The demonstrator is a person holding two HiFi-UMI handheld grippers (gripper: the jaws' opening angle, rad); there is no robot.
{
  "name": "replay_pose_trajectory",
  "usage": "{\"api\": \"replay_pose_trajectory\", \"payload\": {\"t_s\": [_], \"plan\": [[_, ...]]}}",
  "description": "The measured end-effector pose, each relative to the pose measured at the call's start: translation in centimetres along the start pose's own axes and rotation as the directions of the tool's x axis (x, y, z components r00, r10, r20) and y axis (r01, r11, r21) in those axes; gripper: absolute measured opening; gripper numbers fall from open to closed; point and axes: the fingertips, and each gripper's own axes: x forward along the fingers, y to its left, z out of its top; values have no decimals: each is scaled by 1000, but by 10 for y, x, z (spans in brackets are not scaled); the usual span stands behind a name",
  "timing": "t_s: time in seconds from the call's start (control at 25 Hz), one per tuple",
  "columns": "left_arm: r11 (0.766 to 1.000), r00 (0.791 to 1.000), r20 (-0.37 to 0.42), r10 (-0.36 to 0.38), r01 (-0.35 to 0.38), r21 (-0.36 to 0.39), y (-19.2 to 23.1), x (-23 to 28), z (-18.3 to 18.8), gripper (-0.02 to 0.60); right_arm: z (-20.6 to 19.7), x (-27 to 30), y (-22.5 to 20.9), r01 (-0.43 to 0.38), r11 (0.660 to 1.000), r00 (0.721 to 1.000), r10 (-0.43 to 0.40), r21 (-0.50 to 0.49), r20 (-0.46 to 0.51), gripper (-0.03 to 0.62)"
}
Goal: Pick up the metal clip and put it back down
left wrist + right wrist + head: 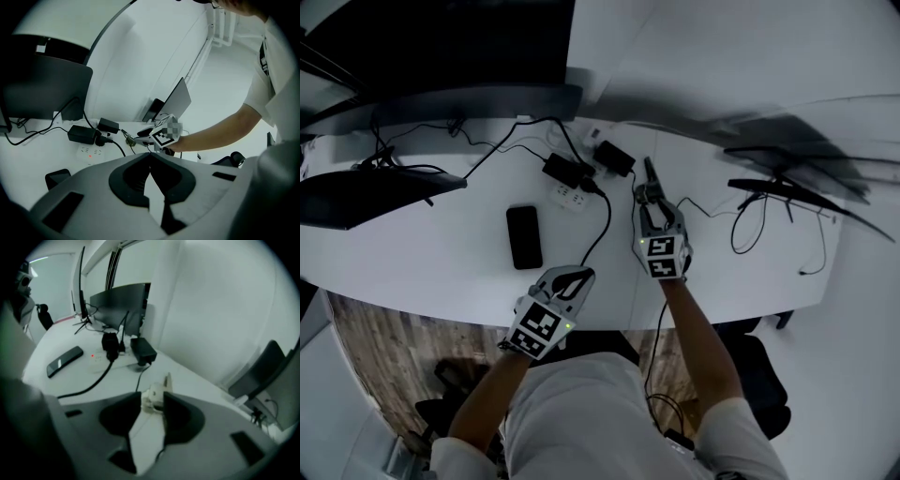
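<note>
The metal clip point(155, 391), pale and small, sits between the fingertips of my right gripper point(152, 402), and both pads seem to touch it, just above the white table point(441, 253). From the head view the right gripper point(652, 194) points away from me at mid-table, the clip point(648, 174) sticking out past its tips. The left gripper view shows that same clip point(127, 139) from the side. My left gripper point(578, 275) hovers at the table's front edge, its tips point(150, 157) meeting with nothing between them.
A black phone point(524, 236) lies left of centre. A white power strip point(570, 195) with black adapters point(615, 157) and a black cable point(602, 230) lies just left of the right gripper. A dark monitor point(366, 192) stands left; thin black stands and cords point(759, 216) lie right.
</note>
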Motion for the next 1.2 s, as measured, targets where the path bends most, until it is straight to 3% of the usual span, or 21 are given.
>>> {"api": "replay_pose_trajectory", "payload": {"t_s": [0.2,0.4,0.52,0.6,0.84,1.2], "plan": [[1000,1000,-14,-4,3,-18,5,0,-9,32,-10,19,-3,71,989,996,-78,-127,-46,183],[999,1000,-14,8,-8,-47,14,-2,-14,32,-12,28,-9,151,963,986,-162,-225,-30,179],[998,1000,-17,12,-13,-60,19,-3,-17,32,-9,31,-8,184,943,981,-195,-278,-12,110],[998,1000,-18,13,-14,-67,21,-3,-18,32,-8,30,-9,212,929,975,-222,-303,-1,97],[997,1000,-18,5,-7,-72,20,-2,-17,32,-2,22,-25,293,912,954,-298,-288,27,36],[997,1000,-25,6,-8,-70,15,-6,-19,32,0,14,-32,272,927,961,-277,-257,20,34]]}}
